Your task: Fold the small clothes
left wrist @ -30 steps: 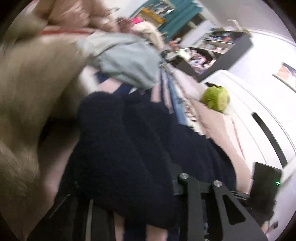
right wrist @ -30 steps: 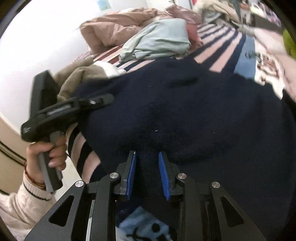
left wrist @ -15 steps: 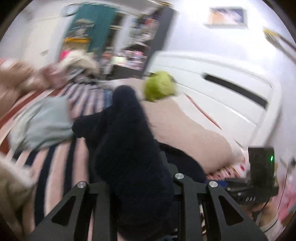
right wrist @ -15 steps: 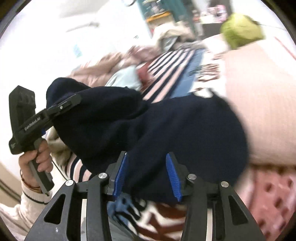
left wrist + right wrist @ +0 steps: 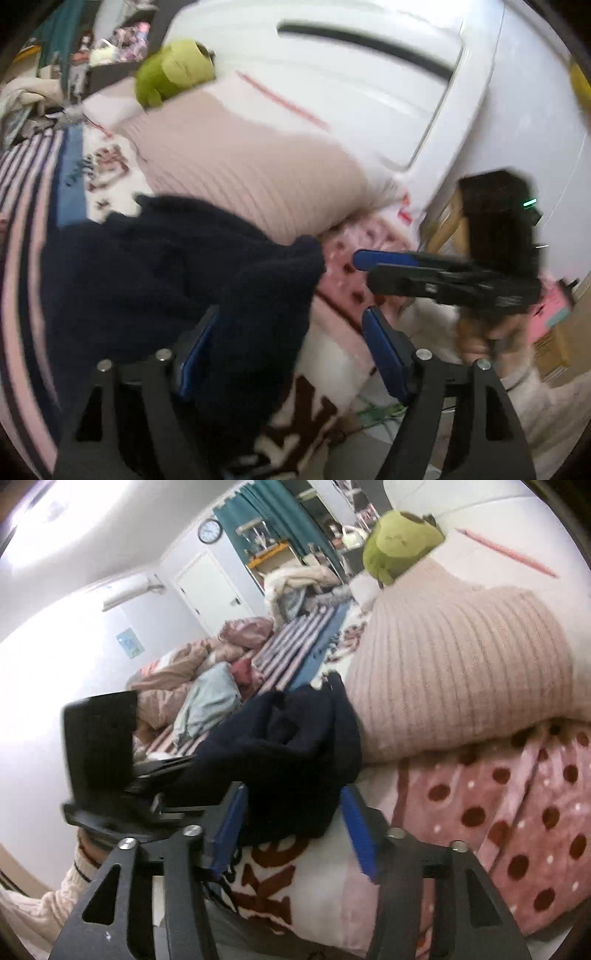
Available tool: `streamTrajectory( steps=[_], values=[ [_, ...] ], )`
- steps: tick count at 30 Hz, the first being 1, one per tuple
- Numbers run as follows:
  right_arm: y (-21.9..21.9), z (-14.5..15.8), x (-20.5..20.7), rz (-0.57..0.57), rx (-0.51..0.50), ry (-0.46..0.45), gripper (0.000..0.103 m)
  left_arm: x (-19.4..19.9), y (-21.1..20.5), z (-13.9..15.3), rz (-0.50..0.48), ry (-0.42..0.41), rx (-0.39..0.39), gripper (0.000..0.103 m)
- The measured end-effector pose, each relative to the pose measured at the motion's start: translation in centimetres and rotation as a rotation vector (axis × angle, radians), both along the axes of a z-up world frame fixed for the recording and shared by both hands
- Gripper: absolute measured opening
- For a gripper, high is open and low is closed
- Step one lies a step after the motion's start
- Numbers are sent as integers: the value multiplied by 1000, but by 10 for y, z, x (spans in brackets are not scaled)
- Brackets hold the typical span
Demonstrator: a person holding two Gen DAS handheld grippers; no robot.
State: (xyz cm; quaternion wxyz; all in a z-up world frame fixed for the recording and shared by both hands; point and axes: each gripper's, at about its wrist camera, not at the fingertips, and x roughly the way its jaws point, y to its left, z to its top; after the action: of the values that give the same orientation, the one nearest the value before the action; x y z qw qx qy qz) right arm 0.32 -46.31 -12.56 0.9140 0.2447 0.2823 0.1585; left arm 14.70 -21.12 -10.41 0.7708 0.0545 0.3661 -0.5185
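Observation:
A dark navy fleece garment (image 5: 166, 266) lies bunched on the bed next to a ribbed pink pillow (image 5: 236, 162). It also shows in the right wrist view (image 5: 288, 746). My left gripper (image 5: 284, 354) is open, its blue pads wide apart, with a fold of the garment lying against the left pad. My right gripper (image 5: 295, 819) is open too, its pads standing either side of the garment's near edge. The right gripper shows in the left wrist view (image 5: 436, 277), held to the right of the garment.
A green plush toy (image 5: 399, 546) sits behind the pillow. A pink dotted blanket (image 5: 517, 812) covers the near bed. A light blue garment (image 5: 207, 701) and brown bedding (image 5: 166, 679) lie further back on the striped sheet. A white headboard (image 5: 351, 74) stands behind.
Both grippers have swung the navy garment over toward the pillow and set it down. Both sets of pads have opened, and the cloth is no longer clamped.

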Motion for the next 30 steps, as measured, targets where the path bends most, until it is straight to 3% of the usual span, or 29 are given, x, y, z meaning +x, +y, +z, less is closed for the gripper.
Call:
streamTrajectory(
  steps=[2,4,6,8,12,16,18,19,21,22,27,30],
  values=[
    [0,9,4,16,17,-45,67,-4,21,16,26,-2,-60,86],
    [8,16,13,40,34,-73,74,-3,57,26,86,-5,-107,88],
    [16,23,24,62,42,-88,78,1,82,24,145,-15,-96,91],
    [28,28,35,80,40,-95,86,13,106,15,222,6,-66,92],
    [54,32,61,142,33,-99,88,35,140,-19,318,122,-51,92],
    [85,44,77,188,-96,-105,89,48,148,-56,303,264,-154,92],
    [103,41,97,268,-187,-26,89,50,144,-65,288,301,-199,92],
    [110,36,105,296,-226,23,84,52,141,-69,281,314,-213,92],
    [116,24,112,308,-238,63,47,54,136,-76,264,329,-231,92],
    [113,21,111,307,-211,62,23,56,131,-77,254,338,-244,92],
    [81,42,86,130,-274,-49,17,63,92,-38,186,268,-298,90],
    [54,49,68,49,-282,-38,17,59,63,-25,121,225,-247,90]
  ],
)
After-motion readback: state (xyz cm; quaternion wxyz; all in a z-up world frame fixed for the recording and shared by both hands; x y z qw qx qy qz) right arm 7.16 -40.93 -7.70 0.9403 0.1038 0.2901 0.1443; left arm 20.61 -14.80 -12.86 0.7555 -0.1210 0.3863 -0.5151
